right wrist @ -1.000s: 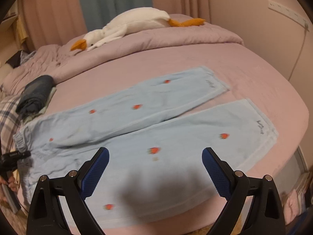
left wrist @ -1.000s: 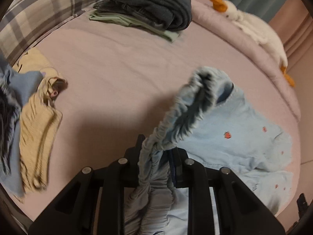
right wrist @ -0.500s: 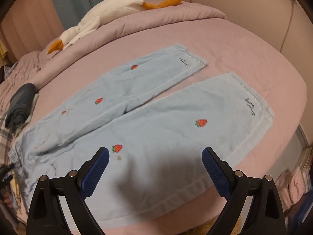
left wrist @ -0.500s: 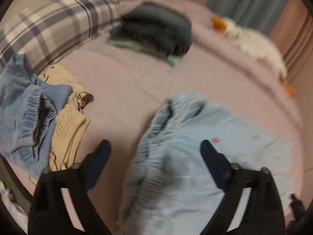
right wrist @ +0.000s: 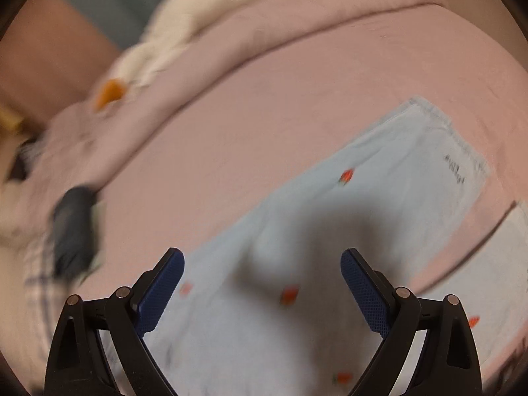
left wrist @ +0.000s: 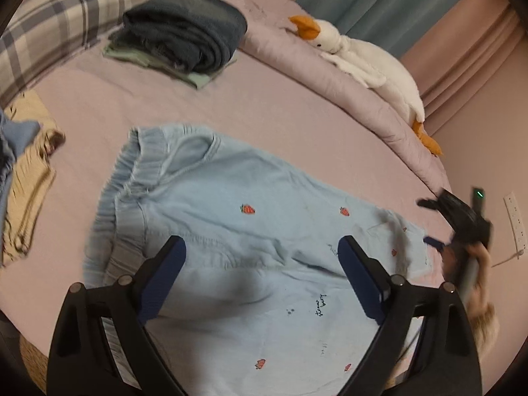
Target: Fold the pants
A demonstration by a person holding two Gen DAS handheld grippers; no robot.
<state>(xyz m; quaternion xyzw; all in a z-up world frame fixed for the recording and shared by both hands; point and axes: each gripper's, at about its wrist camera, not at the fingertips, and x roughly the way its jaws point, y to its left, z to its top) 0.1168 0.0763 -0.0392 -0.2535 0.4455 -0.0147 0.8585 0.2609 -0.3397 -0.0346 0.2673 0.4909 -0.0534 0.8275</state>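
Both of my tools hang with their pads spread apart and nothing between them: my left gripper sits over the seat of the pants, and my right gripper hovers above one leg, casting a dark shadow on the cloth. I judge that the pale blue pants lie spread flat on the pink bed so that I can see the whole shape before choosing a fold line. The gathered waistband lies toward the far left in the left view, a little rumpled; in the right view the leg hem reaches out to the far right, with the second leg just beside it at the right edge. That layout suggests a lengthwise fold, one leg onto the other. Farther off, a stack of folded dark clothes sits well apart near the plaid bedding, likely a finished pile. At the far right a goose plush rests on the rolled quilt.
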